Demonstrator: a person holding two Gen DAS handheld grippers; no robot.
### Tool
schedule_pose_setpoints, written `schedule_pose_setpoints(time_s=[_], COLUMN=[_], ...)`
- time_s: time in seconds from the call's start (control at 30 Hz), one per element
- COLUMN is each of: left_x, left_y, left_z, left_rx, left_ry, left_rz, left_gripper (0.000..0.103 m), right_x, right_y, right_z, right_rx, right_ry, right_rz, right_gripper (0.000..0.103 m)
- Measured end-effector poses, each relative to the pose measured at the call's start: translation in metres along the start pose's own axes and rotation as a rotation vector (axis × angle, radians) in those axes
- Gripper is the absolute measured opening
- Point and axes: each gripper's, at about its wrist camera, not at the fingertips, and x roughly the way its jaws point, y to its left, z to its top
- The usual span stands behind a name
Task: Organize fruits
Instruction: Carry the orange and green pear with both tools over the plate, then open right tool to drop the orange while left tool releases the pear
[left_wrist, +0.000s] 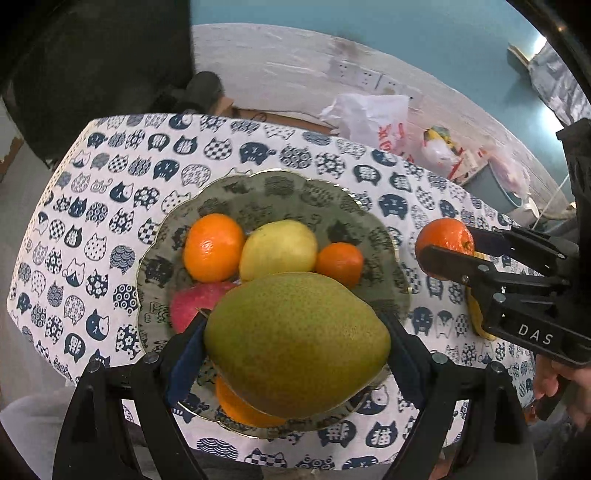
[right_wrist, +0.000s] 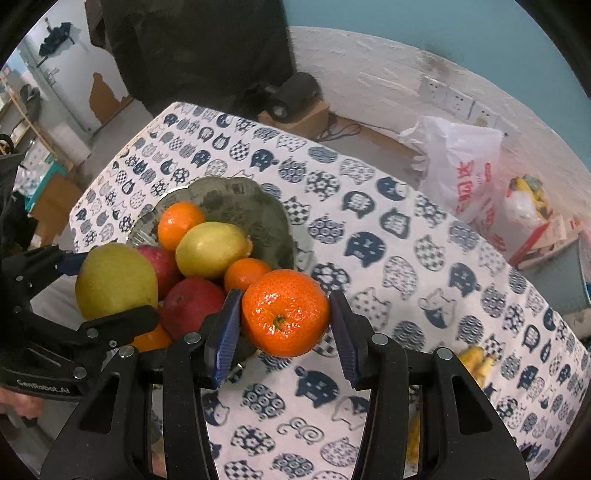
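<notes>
**Both grippers loaded over the fruit plate**

Left: the left gripper pinches a green pear between its blue pads, holding it above the near part of the plate. The plate already carries a large orange, a yellow pear, a small mandarin, a red apple and another orange under the held pear.

Right: the right gripper pinches a mandarin just beside the plate rim, over the counter. A banana lies on the cloth further right.

Risks, as judged:
- The plate is crowded; a pear released onto the stacked fruit may roll off the shallow rim.
- Both grippers converge on the same plate and may collide.
- The round mandarin may slip if the pads loosen early.
</notes>
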Motion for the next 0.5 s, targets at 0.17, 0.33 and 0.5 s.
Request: schedule_pose_setpoints(time_s=[0.17, 0.33, 0.5], left_x=[0.015, 0.024, 0.027], left_y=[0.014, 0.020, 0.021], left_z=[-0.002, 0.001, 0.004], left_rx=[-0.038, -0.047, -0.048], left_ry=[0.050, 0.068, 0.075], left_rz=[-0.018, -0.036, -0.034], left_gripper=[0.089, 0.089, 0.089], right_x=[0.015, 0.030, 0.044], right_y=[0.009, 0.016, 0.020], right_z=[0.011, 0.021, 0.027], right_rx=[-0.002, -0.003, -0.005], right_ry=[0.015, 0.030, 0.048], right_rz=[0.016, 0.025, 0.024], right_gripper=[0.046, 0.046, 0.046])
